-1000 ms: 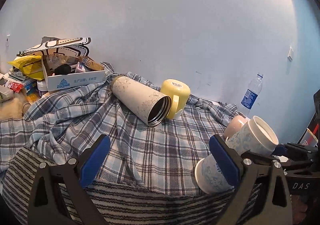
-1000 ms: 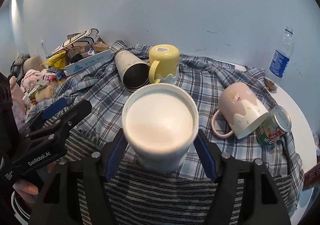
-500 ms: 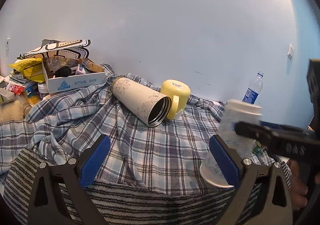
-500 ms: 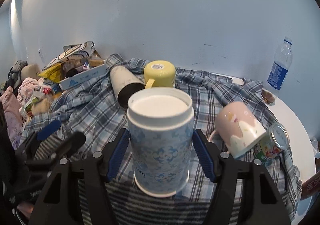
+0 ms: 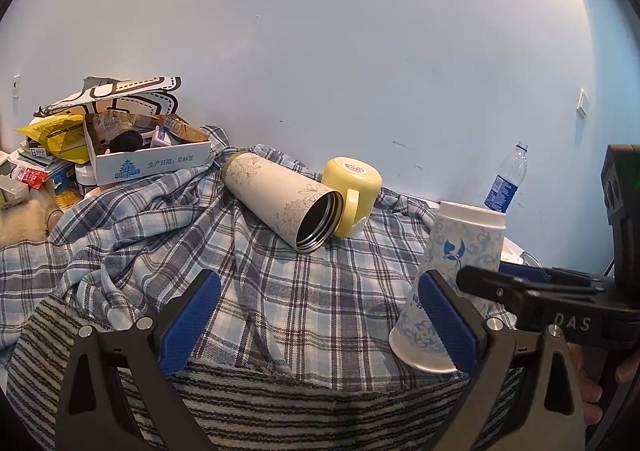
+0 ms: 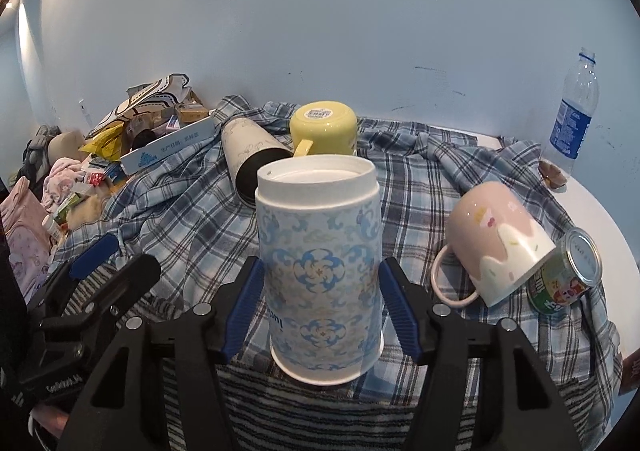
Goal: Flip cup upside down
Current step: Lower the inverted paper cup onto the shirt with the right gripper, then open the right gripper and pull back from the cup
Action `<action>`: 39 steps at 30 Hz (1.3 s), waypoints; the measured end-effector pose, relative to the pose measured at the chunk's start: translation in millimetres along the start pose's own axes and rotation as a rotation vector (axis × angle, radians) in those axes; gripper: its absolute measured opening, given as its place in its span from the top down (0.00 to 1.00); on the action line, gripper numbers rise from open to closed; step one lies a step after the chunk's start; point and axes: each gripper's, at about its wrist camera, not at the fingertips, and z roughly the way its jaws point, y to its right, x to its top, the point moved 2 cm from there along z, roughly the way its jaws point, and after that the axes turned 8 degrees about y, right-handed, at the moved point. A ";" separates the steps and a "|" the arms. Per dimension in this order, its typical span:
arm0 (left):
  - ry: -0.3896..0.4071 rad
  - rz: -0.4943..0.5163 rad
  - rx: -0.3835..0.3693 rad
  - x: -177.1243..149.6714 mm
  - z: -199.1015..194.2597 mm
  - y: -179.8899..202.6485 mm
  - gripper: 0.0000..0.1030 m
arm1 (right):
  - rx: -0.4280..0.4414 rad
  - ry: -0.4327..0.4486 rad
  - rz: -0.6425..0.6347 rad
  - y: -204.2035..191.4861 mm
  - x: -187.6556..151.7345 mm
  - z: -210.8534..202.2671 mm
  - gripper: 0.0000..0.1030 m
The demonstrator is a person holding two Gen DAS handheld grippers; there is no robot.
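A white paper cup with a blue floral print [image 6: 320, 271] stands upside down, wide rim on the plaid cloth and base up. My right gripper [image 6: 320, 307] is shut on it, a blue pad on each side of its lower half. The cup also shows in the left wrist view [image 5: 456, 275] at the right, with the right gripper's black fingers [image 5: 532, 291] around it. My left gripper [image 5: 316, 327] is open and empty, low over the striped front edge, left of the cup.
A cream thermos [image 5: 280, 203] lies on its side beside an upside-down yellow mug [image 5: 352, 187]. A pink mug [image 6: 496, 239] lies tipped against a tin can [image 6: 568, 271] at right. A water bottle [image 6: 572, 119] stands far right. A cluttered box [image 5: 148, 155] sits far left.
My right gripper has turned the paper cup from lying tilted to base up, and lowered it until its rim rests on the cloth. The left gripper has stayed put.
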 end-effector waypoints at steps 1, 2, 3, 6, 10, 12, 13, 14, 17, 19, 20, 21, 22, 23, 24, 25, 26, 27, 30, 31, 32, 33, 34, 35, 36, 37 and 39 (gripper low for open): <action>0.000 0.001 0.000 0.1 0.2 0.1 0.02 | 0.003 -0.004 -0.004 -0.3 -1.0 -0.6 0.41; -0.001 0.003 0.000 0.2 0.4 0.3 0.02 | 0.004 -0.008 -0.008 -0.7 -1.5 -1.1 0.38; -0.001 0.005 0.000 0.2 0.3 0.8 0.02 | 0.000 -0.009 -0.012 -1.2 -1.7 -1.8 0.30; -0.001 0.003 0.001 0.2 0.0 0.9 0.02 | -0.004 0.004 -0.023 -3.9 0.5 -4.1 0.23; -0.002 -0.001 -0.001 0.2 0.4 0.1 0.02 | -0.013 -0.005 -0.037 -8.4 2.5 0.3 0.30; -0.005 0.001 -0.002 -0.2 0.5 0.3 0.02 | -0.021 -0.018 -0.041 -9.5 0.9 4.4 0.35; -0.004 0.003 -0.001 -0.1 0.5 0.5 0.02 | -0.028 -0.014 -0.040 -9.4 0.4 5.3 0.35; -0.003 0.004 -0.001 -0.2 0.1 0.7 0.02 | -0.030 -0.005 -0.038 -9.0 0.9 5.4 0.35; -0.003 0.005 -0.001 -0.3 -0.4 0.6 0.02 | -0.028 0.015 -0.030 -9.2 6.7 7.1 0.35; -0.006 0.004 0.000 -0.2 0.5 0.2 0.02 | -0.028 0.039 -0.022 -8.5 13.0 9.5 0.35; -0.007 0.004 0.000 -0.2 0.8 0.0 0.02 | -0.030 0.041 -0.020 -8.2 15.9 12.4 0.35; -0.008 0.004 0.000 -0.2 0.9 -0.1 0.02 | -0.028 0.040 -0.012 -7.7 18.2 15.2 0.35; -0.009 0.004 0.000 -0.3 1.3 -0.2 0.02 | -0.022 0.039 -0.003 -7.2 19.8 17.9 0.35; -0.011 0.006 0.002 -0.5 1.6 -0.2 0.02 | -0.016 0.034 -0.003 -7.7 20.7 21.1 0.35; -0.013 0.007 0.002 -0.7 2.0 -0.1 0.02 | -0.014 0.027 -0.009 -8.6 20.6 24.0 0.35; -0.014 0.010 0.003 -0.9 2.2 0.2 0.02 | -0.015 0.014 -0.020 -9.9 19.5 27.9 0.35; -0.014 0.013 0.003 -1.0 2.4 0.8 0.02 | -0.014 0.005 -0.028 -10.6 18.0 29.6 0.35; -0.013 0.016 0.002 -1.1 2.2 1.1 0.02 | -0.014 0.008 -0.033 -11.4 17.1 28.1 0.35; -0.008 0.022 -0.005 -1.1 1.5 2.0 0.02 | -0.012 0.051 -0.040 -12.6 15.8 14.2 0.26; -0.003 0.025 -0.007 -0.7 1.1 2.3 0.02 | -0.012 0.069 -0.038 -11.6 15.3 8.5 0.20; 0.005 0.029 -0.008 -0.4 -0.3 2.9 0.02 | -0.015 0.090 -0.034 -9.6 14.0 1.6 0.19; 0.011 0.032 -0.011 -0.1 -1.4 3.4 0.02 | -0.020 0.108 -0.031 -7.2 12.8 -4.7 0.19; 0.015 0.035 -0.012 0.1 -2.4 4.2 0.02 | -0.028 0.122 -0.031 -4.4 11.1 -10.8 0.19; 0.019 0.038 -0.015 0.3 -3.1 4.9 0.02 | -0.037 0.133 -0.031 -1.4 9.2 -16.2 0.19; 0.025 0.041 -0.019 0.8 -4.3 5.9 0.02 | -0.047 0.146 -0.029 2.0 7.2 -22.1 0.19; 0.032 0.045 -0.022 1.4 -5.9 7.0 0.02 | -0.055 0.159 -0.024 5.9 5.0 -28.2 0.19; 0.074 0.059 -0.005 3.4 -12.5 9.1 0.02 | -0.060 0.173 -0.015 12.2 0.5 -39.2 0.14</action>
